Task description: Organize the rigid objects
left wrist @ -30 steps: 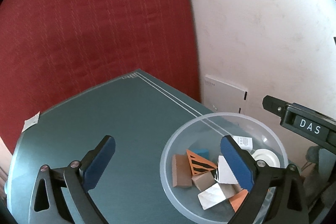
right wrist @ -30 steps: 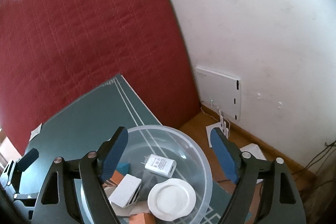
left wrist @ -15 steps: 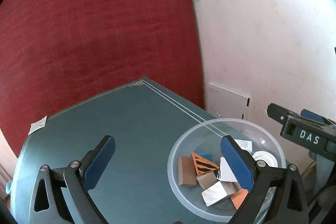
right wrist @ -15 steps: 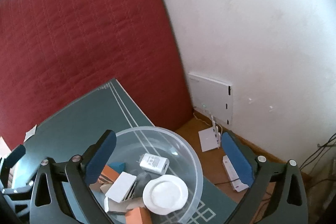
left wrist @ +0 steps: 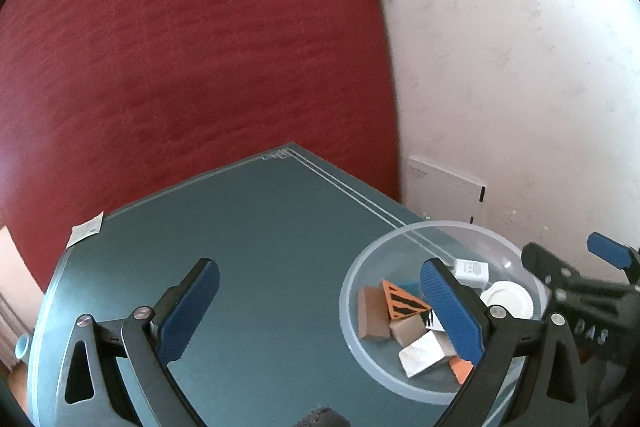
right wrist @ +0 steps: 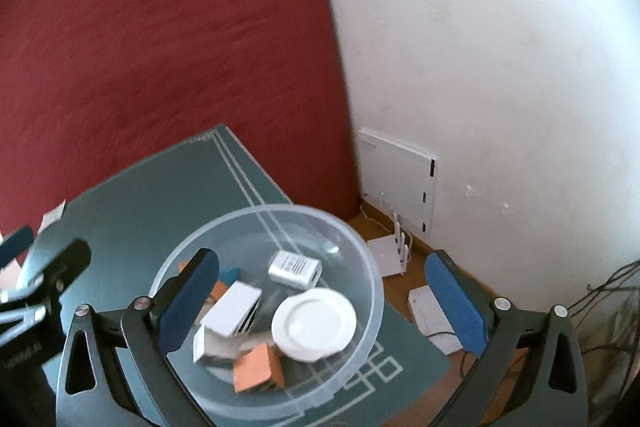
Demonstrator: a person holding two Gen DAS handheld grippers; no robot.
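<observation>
Hovering over the teal table (left wrist: 248, 247), both grippers have their jaws spread wide with nothing between them. The left gripper (left wrist: 320, 301) hangs above bare tabletop just left of the clear plastic bowl (right wrist: 370, 267), the right gripper (right wrist: 322, 303) sits over the bowl's right side. All the rigid stuff is piled in that bowl: white round lid (right wrist: 314, 325), white charger (right wrist: 294, 269), white box (right wrist: 234, 313), orange block (right wrist: 256, 367), brown block (left wrist: 372, 313), orange striped triangle (left wrist: 400, 303)
</observation>
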